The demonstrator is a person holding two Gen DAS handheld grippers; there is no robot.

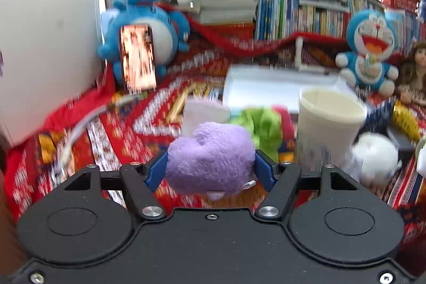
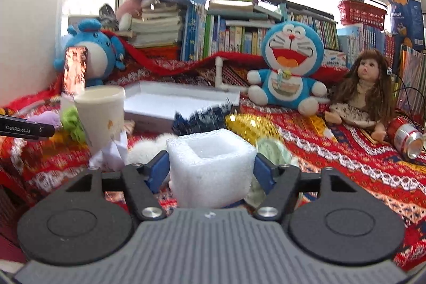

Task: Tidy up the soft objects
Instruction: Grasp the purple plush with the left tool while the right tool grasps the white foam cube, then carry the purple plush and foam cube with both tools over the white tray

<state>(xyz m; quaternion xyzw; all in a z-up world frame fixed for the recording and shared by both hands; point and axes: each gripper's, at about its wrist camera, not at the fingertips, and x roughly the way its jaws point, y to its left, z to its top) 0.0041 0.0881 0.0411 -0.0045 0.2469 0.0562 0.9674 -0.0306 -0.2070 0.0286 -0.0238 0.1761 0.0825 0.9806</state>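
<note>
My left gripper (image 1: 210,167) is shut on a purple plush toy (image 1: 210,159), held above the red patterned blanket (image 1: 111,140). In the right wrist view the same purple plush (image 2: 46,117) shows at the far left, in front of the left gripper's black body. My right gripper (image 2: 210,169) is shut on a white foam block (image 2: 210,167) with a hollow top. A green fluffy toy (image 1: 262,124) lies beside a cream cup (image 1: 328,124); both also show in the right wrist view, toy (image 2: 72,121) and cup (image 2: 102,113). A white fluffy ball (image 1: 375,159) lies right of the cup.
A white shallow tray (image 2: 181,100) lies mid-blanket. A blue whale plush (image 2: 93,49) with a phone (image 2: 76,68) stands at left, a Doraemon plush (image 2: 289,65) and a doll (image 2: 364,87) at right. A drinks can (image 2: 407,137) lies far right. Books line the back.
</note>
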